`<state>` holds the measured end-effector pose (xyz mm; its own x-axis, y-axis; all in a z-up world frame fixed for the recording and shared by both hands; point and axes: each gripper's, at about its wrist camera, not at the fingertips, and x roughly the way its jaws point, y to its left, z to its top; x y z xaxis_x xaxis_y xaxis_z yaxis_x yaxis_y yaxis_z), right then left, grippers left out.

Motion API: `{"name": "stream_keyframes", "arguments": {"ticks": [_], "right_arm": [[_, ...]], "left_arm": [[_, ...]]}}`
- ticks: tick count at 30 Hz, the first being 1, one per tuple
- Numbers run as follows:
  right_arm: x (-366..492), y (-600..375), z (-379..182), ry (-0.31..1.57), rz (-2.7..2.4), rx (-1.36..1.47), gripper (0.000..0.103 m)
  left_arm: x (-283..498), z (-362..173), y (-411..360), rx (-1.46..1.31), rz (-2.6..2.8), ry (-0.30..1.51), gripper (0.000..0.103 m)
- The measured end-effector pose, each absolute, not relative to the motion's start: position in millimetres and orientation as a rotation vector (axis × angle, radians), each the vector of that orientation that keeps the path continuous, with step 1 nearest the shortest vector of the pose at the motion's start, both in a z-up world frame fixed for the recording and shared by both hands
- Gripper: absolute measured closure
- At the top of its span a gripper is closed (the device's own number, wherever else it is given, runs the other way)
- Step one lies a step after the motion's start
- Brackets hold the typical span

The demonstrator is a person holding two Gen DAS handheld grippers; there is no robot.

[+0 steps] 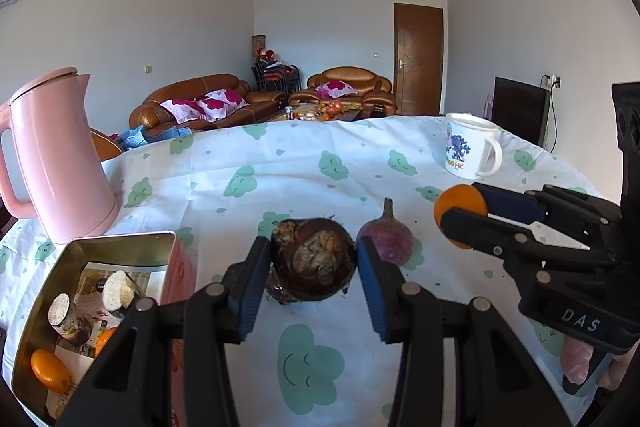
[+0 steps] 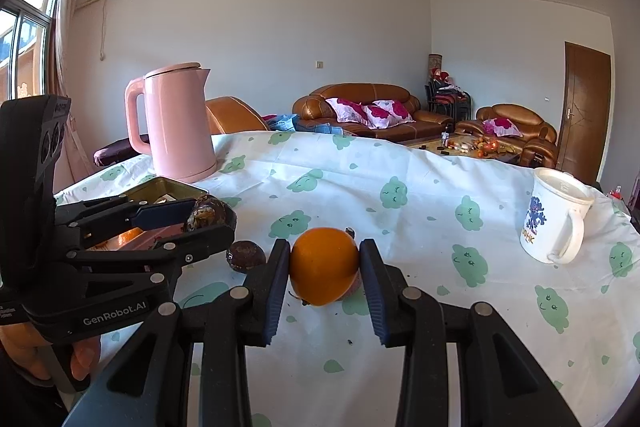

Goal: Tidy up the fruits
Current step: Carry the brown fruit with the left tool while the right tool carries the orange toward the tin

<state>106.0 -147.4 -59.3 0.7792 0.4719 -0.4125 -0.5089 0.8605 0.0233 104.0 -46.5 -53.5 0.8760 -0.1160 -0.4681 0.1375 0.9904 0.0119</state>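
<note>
— Can you read any of the lettering from where you stand?
— A little. The right gripper (image 1: pixel 460 223) has "DAS" on its black body, and the left gripper (image 2: pixel 208 223) carries "GenRobot.AI". The white mug (image 1: pixel 470 149) has a blue cartoon figure with orange letters under it, something like "OHK"; the start is cut off.
— And the grippers, what are they doing?
— Each is clamped on something. The left gripper's blue pads (image 1: pixel 250 283) press both sides of a dark brown, broken-open fruit (image 1: pixel 314 259), likely a mangosteen, with pale pulp showing. It is held just off the worktop (image 1: pixel 320 367), right beside the metal tin (image 1: pixel 120 247).
— The other one?
— Its jaws are shut on an orange (image 2: pixel 324 267), held low over the cloud-print cloth, reaching in level from the right side. A fingertip (image 1: pixel 576 363) shows under its handle.
— What else lies there?
— A purple round fruit with a stem (image 1: pixel 390 235) sits on the cloth between the two grippers, and a small dark fruit (image 2: pixel 245 255) lies beneath the left gripper. In the tin are another orange (image 1: pixel 50 369) and some cut white-faced pieces (image 1: pixel 118 291). A pink kettle (image 1: pixel 56 155) stands behind the tin.
</note>
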Motion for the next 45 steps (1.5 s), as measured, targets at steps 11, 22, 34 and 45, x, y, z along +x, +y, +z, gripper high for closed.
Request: {"name": "stream_keyframes", "arguments": {"ticks": [11,22,34,45], "right_arm": [[96.8,-149.4,-55.9,0.376,0.534,-0.087,0.065],[86.9,-150.5,-52.2,0.322,0.538,-0.089,0.065],[78.6,-152.3,-51.3,0.282,0.542,-0.078,0.065],[68.6,-149.2,-48.2,0.241,0.541,-0.084,0.065]], "left_arm": [[96.7,-50.1,-45.7,0.047,-0.122,0.442,0.057],[88.3,-47.0,-46.0,0.060,-0.107,0.394,0.057],[77.7,-43.7,-48.5,0.077,-0.082,0.341,0.057],[68.7,-41.6,-49.9,0.099,-0.065,0.310,0.057]]}}
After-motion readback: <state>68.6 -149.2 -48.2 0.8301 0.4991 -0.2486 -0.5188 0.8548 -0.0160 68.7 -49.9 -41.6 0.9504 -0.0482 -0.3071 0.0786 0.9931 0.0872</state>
